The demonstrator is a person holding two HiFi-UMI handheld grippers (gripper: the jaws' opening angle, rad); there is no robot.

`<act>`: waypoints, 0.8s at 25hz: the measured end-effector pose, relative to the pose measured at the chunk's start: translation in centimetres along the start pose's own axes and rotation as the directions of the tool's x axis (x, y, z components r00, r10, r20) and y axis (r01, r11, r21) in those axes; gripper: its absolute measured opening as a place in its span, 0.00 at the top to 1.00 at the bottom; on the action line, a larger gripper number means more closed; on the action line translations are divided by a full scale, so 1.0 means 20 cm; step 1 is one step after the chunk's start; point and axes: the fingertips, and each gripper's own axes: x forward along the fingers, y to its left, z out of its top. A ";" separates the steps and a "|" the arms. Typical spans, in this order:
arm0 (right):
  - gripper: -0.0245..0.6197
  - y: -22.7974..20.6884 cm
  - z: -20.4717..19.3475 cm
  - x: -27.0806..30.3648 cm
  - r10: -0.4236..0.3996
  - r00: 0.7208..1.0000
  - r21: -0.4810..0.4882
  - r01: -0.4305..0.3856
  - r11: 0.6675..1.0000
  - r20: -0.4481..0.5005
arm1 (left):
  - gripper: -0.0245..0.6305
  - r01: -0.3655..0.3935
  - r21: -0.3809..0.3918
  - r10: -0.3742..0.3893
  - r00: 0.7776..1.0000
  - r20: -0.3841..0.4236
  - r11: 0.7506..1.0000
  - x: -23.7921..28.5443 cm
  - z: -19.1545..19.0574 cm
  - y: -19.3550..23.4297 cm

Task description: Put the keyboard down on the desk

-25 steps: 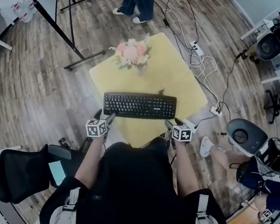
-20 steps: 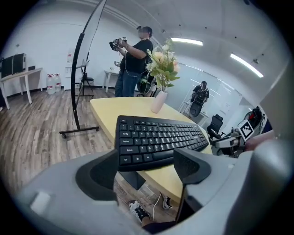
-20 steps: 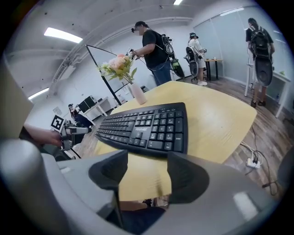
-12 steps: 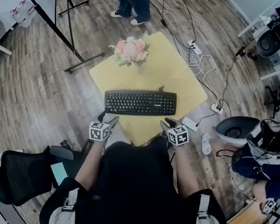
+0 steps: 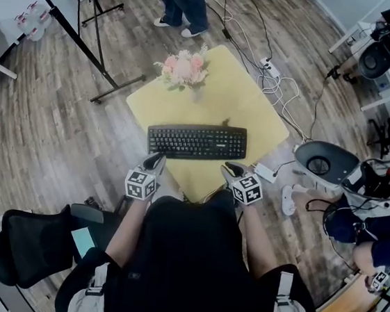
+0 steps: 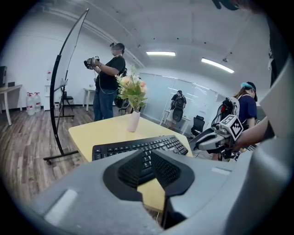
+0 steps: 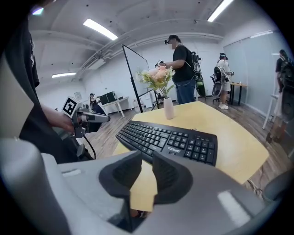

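Yellow desk (image 5: 224,92) bears keyboard (image 5: 196,141), flat, just beyond left gripper (image 5: 155,161) and right gripper (image 5: 232,169); both jaws closing, empty

Black full-size keyboard (image 5: 197,141), keys up, lying flat on yellow desk (image 5: 246,109), toward its near edge, long side running left to right, ungripped.

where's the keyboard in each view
Head view: keyboard at the centre, lying flat on the yellow desk, near its front edge.
Left gripper view: keyboard low centre, running left to right.
Right gripper view: keyboard at the centre, slanting down to the right.
Shared landmark: the flowers stand on the desk behind the keyboard in all three.
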 end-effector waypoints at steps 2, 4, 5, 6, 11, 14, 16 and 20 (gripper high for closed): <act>0.85 0.01 0.01 -0.01 0.000 1.000 -0.012 0.000 1.000 0.000 | 0.89 0.028 0.014 -0.028 1.000 0.001 1.000 0.00 0.02 -0.03; 0.86 0.03 0.02 -0.01 0.000 1.000 -0.023 0.000 1.000 -0.003 | 0.91 0.059 0.023 -0.058 0.998 -0.009 0.998 -0.01 0.01 -0.05; 0.87 0.04 0.03 -0.01 -0.001 1.000 -0.029 0.001 1.000 -0.005 | 0.92 0.072 0.025 -0.072 0.997 -0.015 0.997 -0.01 0.01 -0.06; 0.88 0.05 0.03 -0.02 -0.002 1.000 -0.035 0.002 0.999 -0.008 | 0.92 0.082 0.028 -0.081 0.996 -0.021 0.996 -0.02 0.01 -0.06; 0.88 0.06 0.02 -0.04 -0.004 1.000 -0.045 0.003 0.999 -0.017 | 0.94 0.089 0.028 -0.088 0.996 -0.023 0.996 -0.06 -0.01 -0.06; 0.90 0.06 0.03 -0.05 0.003 1.000 -0.059 -0.004 0.998 -0.023 | 0.95 0.099 0.021 -0.098 0.995 -0.018 0.995 -0.07 -0.02 -0.05; 0.90 0.07 0.04 -0.04 0.010 1.000 -0.068 -0.012 0.998 -0.023 | 0.95 0.101 0.024 -0.101 0.995 -0.025 0.995 -0.07 -0.04 -0.05; 0.91 0.09 0.06 -0.02 0.026 0.999 -0.082 -0.028 0.996 -0.029 | 0.95 0.099 0.022 -0.098 0.995 -0.032 0.995 -0.09 -0.06 -0.05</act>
